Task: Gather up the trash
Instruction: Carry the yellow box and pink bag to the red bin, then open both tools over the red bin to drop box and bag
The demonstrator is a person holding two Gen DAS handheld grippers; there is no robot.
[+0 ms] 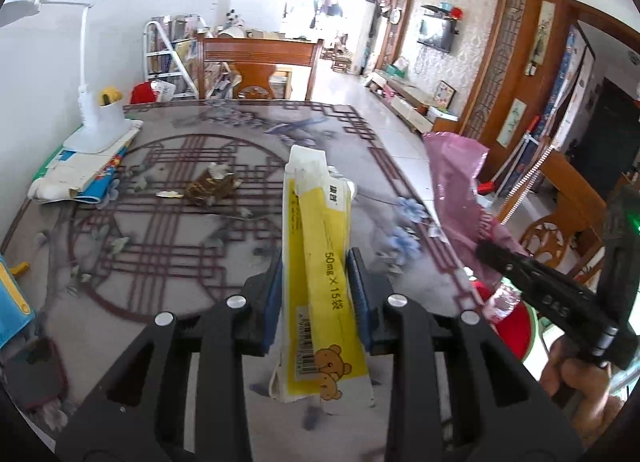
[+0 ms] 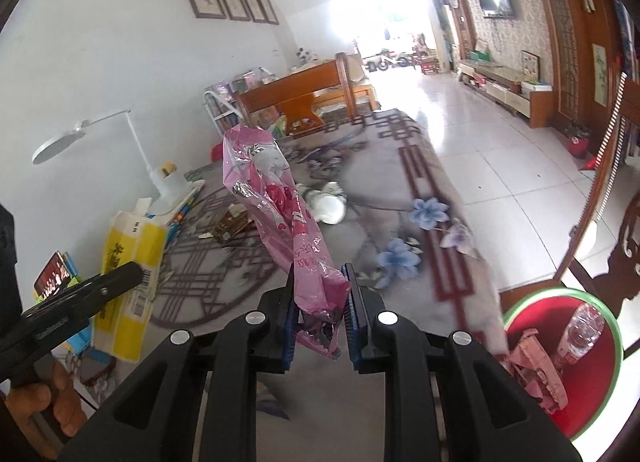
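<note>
My left gripper (image 1: 315,282) is shut on a flattened yellow and white medicine box (image 1: 316,262), held upright above the patterned table (image 1: 160,262). The same box (image 2: 132,270) shows at the left of the right wrist view. My right gripper (image 2: 320,302) is shut on a crumpled pink plastic bag (image 2: 280,214), which stands up above the jaws. In the left wrist view that pink bag (image 1: 456,190) and the right gripper's black body are at the right. A red bin with a green rim (image 2: 576,362) sits low at the right, holding a clear bottle (image 2: 580,330) and pink packaging.
On the table lie a brown crumpled wrapper (image 1: 210,186), a white crumpled wad (image 2: 328,202), a white desk lamp (image 1: 96,114) on booklets, and a phone (image 2: 54,274). Wooden chairs stand behind the table and to the right. Tiled floor runs along the right.
</note>
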